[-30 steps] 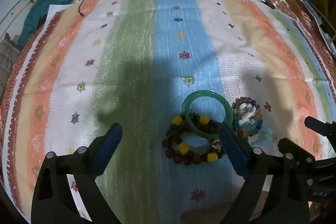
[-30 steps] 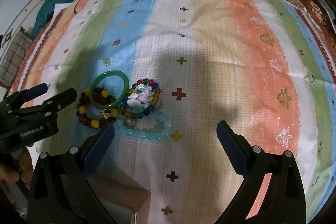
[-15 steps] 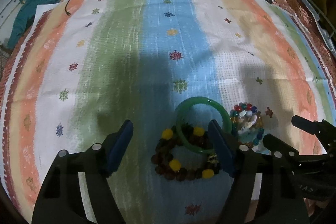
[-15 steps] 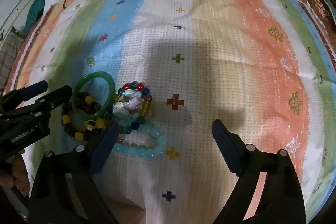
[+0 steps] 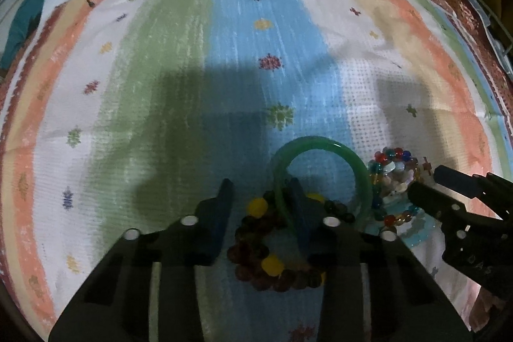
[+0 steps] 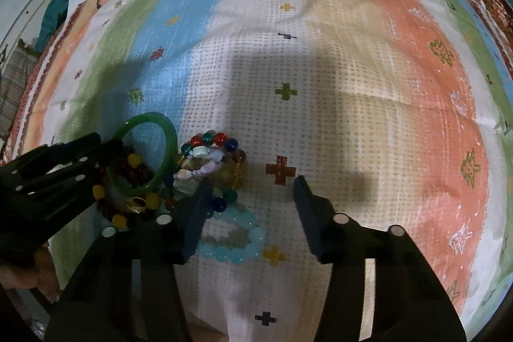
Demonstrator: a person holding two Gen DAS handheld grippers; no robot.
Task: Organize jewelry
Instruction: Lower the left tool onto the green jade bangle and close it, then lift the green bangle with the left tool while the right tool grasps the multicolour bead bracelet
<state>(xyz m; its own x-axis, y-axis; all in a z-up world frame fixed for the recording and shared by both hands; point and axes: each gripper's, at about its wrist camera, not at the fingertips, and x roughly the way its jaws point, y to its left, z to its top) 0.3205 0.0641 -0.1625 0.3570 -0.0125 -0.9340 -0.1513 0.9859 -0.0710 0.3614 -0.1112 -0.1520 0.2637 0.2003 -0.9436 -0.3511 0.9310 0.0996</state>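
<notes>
Jewelry lies heaped on a striped cloth (image 5: pixel 179 60). Both claws have dropped closer and their jaws have just been narrowing. The left gripper (image 5: pixel 259 197) now straddles the green bangle (image 5: pixel 323 146) rim and the brown-and-yellow bead bracelet (image 5: pixel 256 252), not visibly clamped. The right gripper (image 6: pixel 253 191), half open, straddles the pale blue bead bracelet (image 6: pixel 237 246) (multicolored bead bracelet (image 6: pixel 211 149) beside). Likely each is about to lift one piece.
</notes>
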